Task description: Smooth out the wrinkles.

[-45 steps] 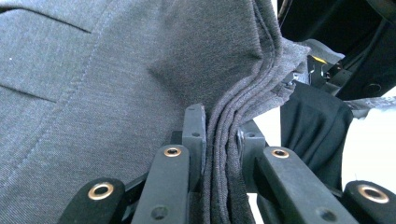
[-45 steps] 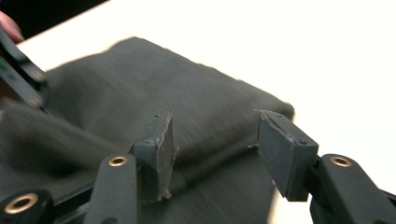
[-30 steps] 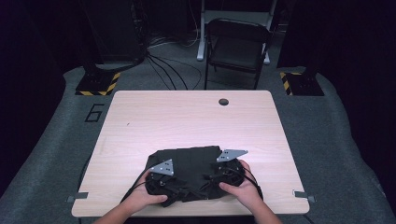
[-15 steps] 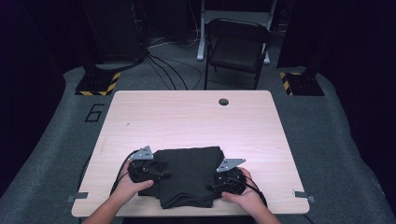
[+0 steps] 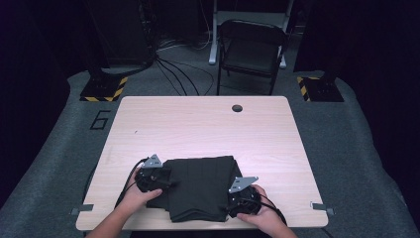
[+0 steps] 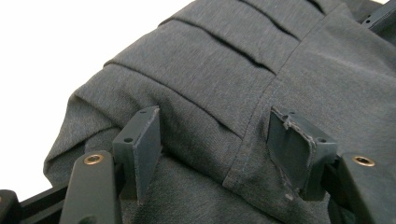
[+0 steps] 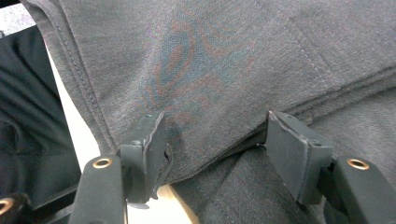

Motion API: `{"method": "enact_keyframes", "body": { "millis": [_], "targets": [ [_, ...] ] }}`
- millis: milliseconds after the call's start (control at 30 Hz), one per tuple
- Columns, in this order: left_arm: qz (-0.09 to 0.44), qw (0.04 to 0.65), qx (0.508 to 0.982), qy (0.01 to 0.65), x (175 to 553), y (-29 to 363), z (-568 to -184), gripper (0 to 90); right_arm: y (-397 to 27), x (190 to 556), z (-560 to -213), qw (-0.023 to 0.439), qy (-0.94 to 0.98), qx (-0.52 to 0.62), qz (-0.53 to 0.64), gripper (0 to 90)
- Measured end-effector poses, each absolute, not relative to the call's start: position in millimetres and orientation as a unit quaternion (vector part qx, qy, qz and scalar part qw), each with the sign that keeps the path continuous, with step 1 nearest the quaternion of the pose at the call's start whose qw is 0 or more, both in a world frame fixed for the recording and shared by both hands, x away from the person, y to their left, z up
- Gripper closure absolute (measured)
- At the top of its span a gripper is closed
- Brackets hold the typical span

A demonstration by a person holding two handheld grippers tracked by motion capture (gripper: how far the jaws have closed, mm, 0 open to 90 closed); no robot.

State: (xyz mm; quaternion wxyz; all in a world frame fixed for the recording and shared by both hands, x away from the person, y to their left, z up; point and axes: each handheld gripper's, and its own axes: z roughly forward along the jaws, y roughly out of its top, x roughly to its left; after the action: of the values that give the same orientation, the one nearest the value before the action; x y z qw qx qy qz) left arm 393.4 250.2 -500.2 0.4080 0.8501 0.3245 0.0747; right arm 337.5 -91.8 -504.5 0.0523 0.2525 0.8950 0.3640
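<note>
A dark grey folded garment (image 5: 198,186) lies flat near the table's front edge. My left gripper (image 5: 167,179) is at its left edge, held in a hand. In the left gripper view the garment (image 6: 233,84) shows stacked folds and a seam, and the gripper (image 6: 212,135) has just been opening; cloth lies between the wide-apart pads, which do not press it. My right gripper (image 5: 232,200) is at the garment's front right corner. It (image 7: 212,135) has also just been opening, with a hemmed layer of the garment (image 7: 210,60) lying loose between its pads.
The light wooden table (image 5: 198,124) has a cable hole (image 5: 237,107) near its far edge. A black folding chair (image 5: 252,49) stands behind the table, with cables on the floor. Dark grey carpet surrounds the table.
The left gripper moved left, off the top of the garment to its left edge. The right gripper sank toward the front right corner. The bunched garment now lies flat and folded.
</note>
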Motion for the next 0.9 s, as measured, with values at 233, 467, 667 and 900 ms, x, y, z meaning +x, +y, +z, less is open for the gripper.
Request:
{"method": "enact_keyframes", "body": {
  "millis": [233,467,667,900],
  "targets": [
    [0.086,0.401,0.851,0.329,396.1,247.3,-502.2,35.3,-91.2,339.4,-506.7,0.051,0.894,0.258,0.364,37.7],
    [0.077,0.408,0.843,0.342,399.2,248.3,-504.0,35.3,-89.2,340.7,-505.2,0.051,0.894,0.261,0.361,37.5],
    [0.073,0.41,0.841,0.345,399.8,249.0,-502.0,34.9,-92.5,341.6,-498.7,0.039,0.886,0.268,0.376,36.6],
    [0.078,0.421,0.837,0.342,397.2,250.8,-496.5,34.9,-98.7,338.4,-484.1,0.063,0.859,0.278,0.425,36.4]
  ]
}}
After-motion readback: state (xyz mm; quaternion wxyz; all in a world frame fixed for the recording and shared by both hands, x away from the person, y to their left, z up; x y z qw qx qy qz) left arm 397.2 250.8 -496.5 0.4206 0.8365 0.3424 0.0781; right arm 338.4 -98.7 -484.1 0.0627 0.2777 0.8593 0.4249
